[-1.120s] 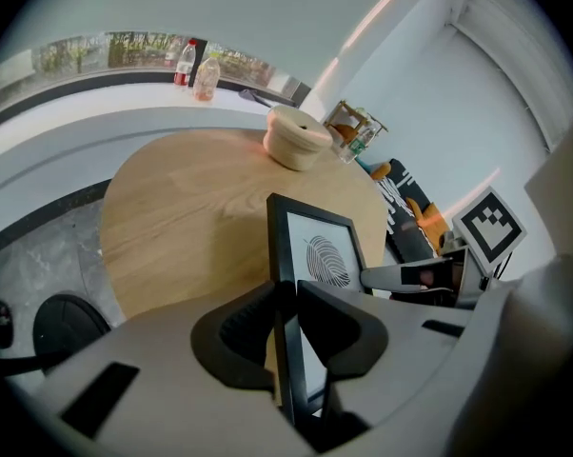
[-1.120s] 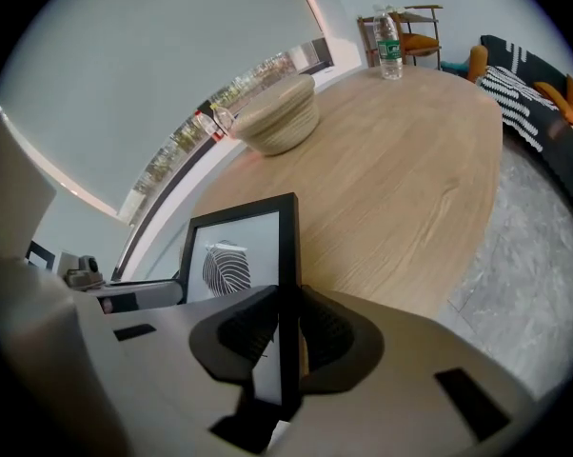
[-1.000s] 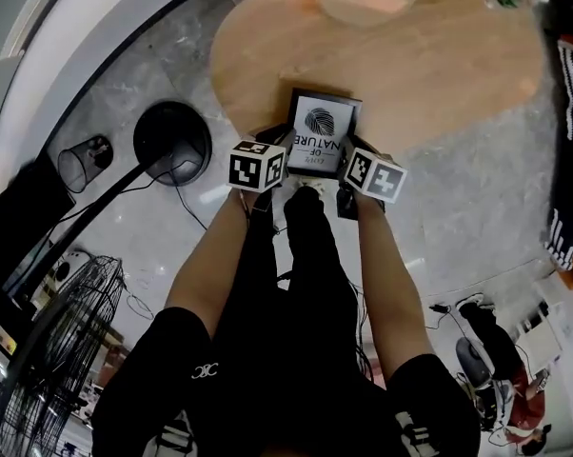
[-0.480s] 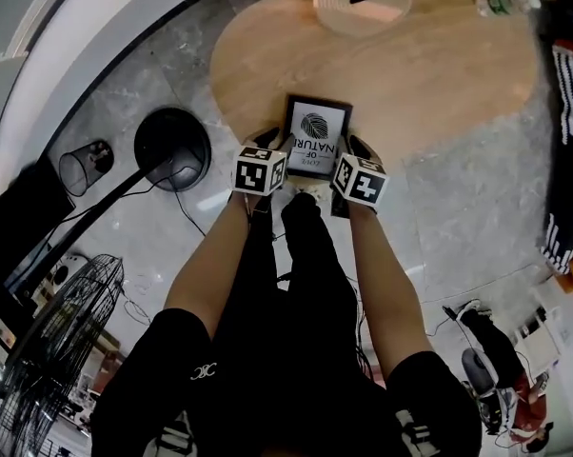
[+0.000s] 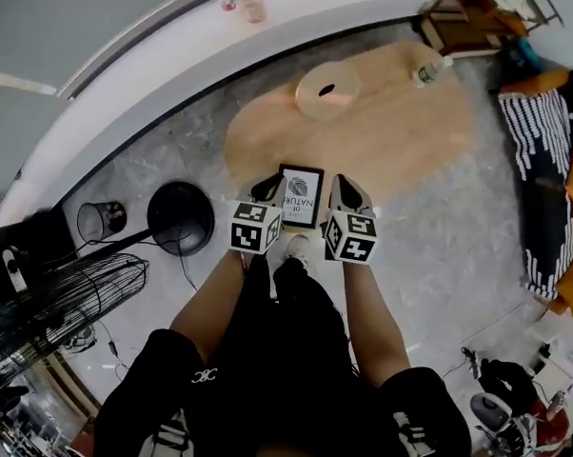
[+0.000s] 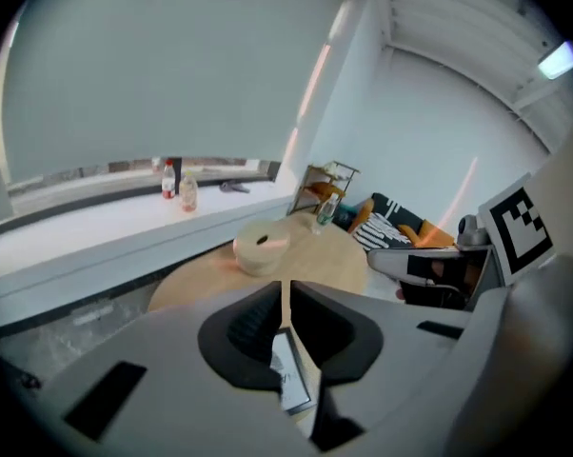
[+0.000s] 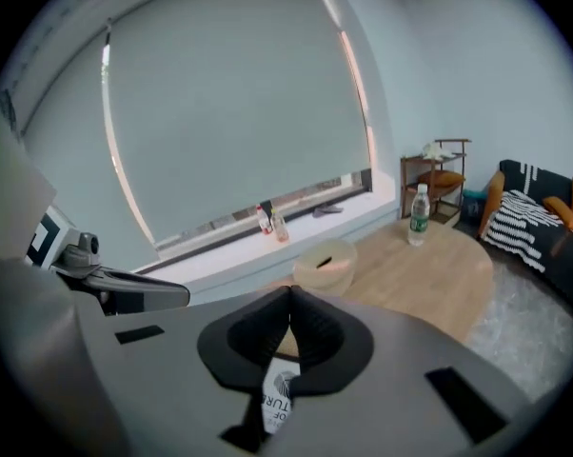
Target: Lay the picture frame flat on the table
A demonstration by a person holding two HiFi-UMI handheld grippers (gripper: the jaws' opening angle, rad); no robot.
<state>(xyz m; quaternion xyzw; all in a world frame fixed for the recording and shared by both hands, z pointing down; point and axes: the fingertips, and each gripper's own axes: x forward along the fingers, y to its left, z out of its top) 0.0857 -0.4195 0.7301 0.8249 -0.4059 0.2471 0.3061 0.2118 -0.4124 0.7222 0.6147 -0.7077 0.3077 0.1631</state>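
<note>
We see the picture frame lying flat, print side up, on the wooden table, close to the table's near edge (the edge on the person's side). In the head view it sits between the two grippers: the left gripper is just beside its left edge and the right gripper just beside its right edge. We cannot tell from there whether either one touches it.

In the left gripper view the jaws are closing and all but together, with only a sliver between the tips and nothing in it. The frame shows below them. In the right gripper view the jaws meet tip to tip, empty, and again the frame lies beneath.
</note>
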